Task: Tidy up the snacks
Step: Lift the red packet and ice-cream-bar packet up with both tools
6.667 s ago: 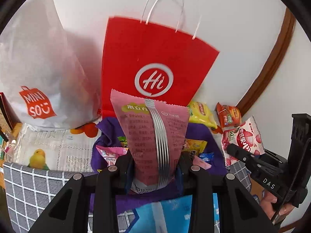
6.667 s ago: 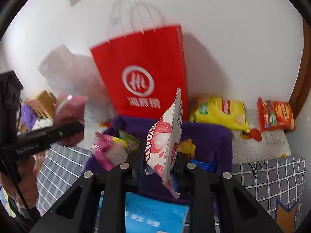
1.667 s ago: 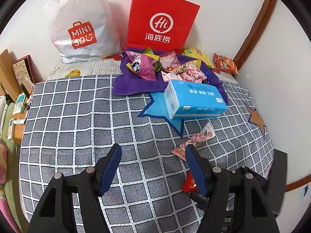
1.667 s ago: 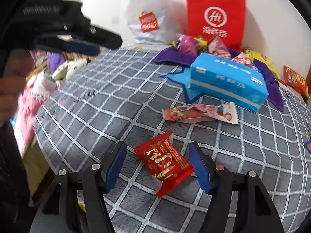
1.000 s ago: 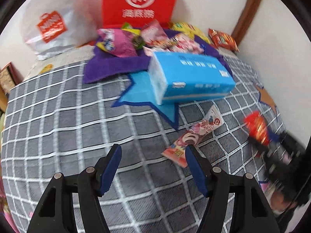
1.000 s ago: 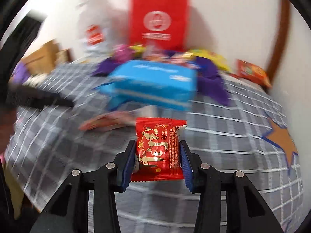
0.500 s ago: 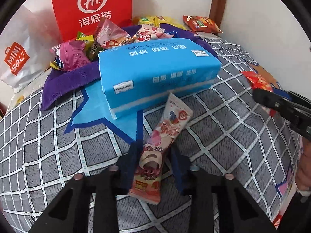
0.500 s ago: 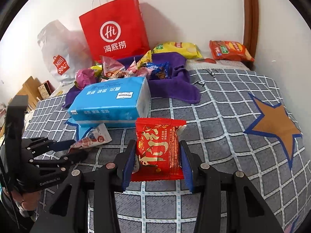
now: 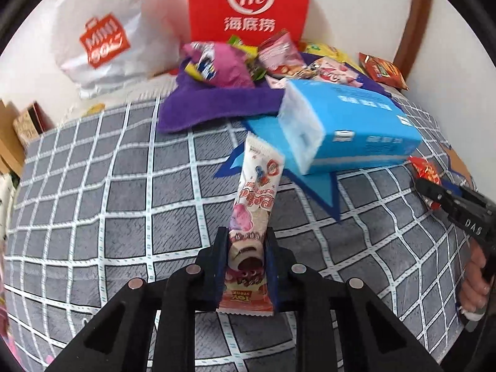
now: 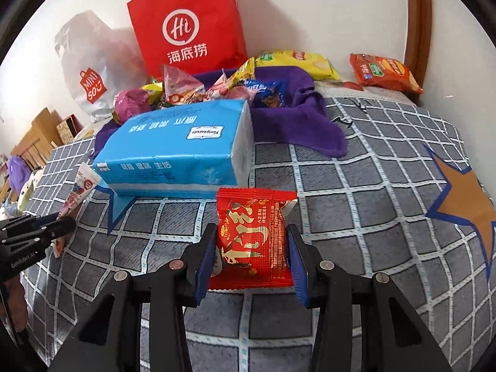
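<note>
Purple cloth (image 10: 297, 117) heaped with snack packets (image 10: 186, 91), beside blue tissue pack (image 10: 173, 152).

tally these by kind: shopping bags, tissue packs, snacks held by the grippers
shopping bags: 2, red paper bag and white plastic bag
tissue packs: 1, blue pack
held snacks: 2, red packet and pink-and-white packet
total: 5

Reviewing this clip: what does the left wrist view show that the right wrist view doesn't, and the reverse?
Left wrist only: the left claw shut on the long pink snack stick, seen head-on.

Right wrist only: the right claw shut on the red snack packet, plus the orange star on the checked cover.

Both: blue tissue pack, purple cloth piled with snacks, red paper bag, white plastic bag.
</note>
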A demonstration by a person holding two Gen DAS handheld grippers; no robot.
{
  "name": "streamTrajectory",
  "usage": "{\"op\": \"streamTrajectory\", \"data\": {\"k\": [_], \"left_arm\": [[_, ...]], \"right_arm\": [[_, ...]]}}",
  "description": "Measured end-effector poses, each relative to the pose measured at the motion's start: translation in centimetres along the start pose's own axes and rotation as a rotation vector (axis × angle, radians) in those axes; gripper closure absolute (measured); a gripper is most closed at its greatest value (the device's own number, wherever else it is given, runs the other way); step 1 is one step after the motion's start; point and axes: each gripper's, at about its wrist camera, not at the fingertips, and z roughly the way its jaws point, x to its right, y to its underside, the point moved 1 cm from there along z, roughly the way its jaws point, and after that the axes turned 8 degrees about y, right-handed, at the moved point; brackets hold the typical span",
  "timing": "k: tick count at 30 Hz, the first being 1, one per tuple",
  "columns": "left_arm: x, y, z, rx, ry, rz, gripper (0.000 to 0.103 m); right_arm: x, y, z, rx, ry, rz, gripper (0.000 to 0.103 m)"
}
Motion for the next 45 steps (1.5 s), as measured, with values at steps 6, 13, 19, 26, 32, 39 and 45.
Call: {"op": "streamTrajectory", "data": {"k": [6, 13, 19, 26, 32, 39, 45], "left_arm": [[-0.1, 0.5, 0.5, 0.053, -0.002, -0.004, 0.080], [0.1, 0.6, 0.6, 0.091, -0.016, -0.013, 0.079], [0.3, 0.6, 0.6, 0.087, -0.009, -0.006, 0.074], [0.5, 0.6, 0.7, 0.082, -0.004, 0.006, 0.070], [0.5, 0.5, 0.7, 0.084, 0.001, 0.002, 0.070], [0.5, 0.6, 0.7, 0.083, -0.002, 0.004, 0.070], [0.5, 0.6, 0.7, 0.083, 0.001, 0.003, 0.069]], "right_arm": [[-0.3, 0.1, 1.0, -0.017, 0.012, -0.005, 0.059], [-0.2, 0.1, 1.3, -0.025, 0.009, -0.001, 0.059], [-0.4, 0.1, 1.4, -0.026, 0.019, -0.014, 0.058], [-0.4, 0.1, 1.4, -0.027, 0.019, -0.020, 0.057], [-0.5, 0.2, 1.4, -0.027, 0.024, -0.030, 0.056], [-0.8, 0.2, 1.4, -0.028, 0.037, -0.055, 0.054], [-0.7, 0.3, 1.4, -0.028, 0.035, -0.059, 0.053]]}}
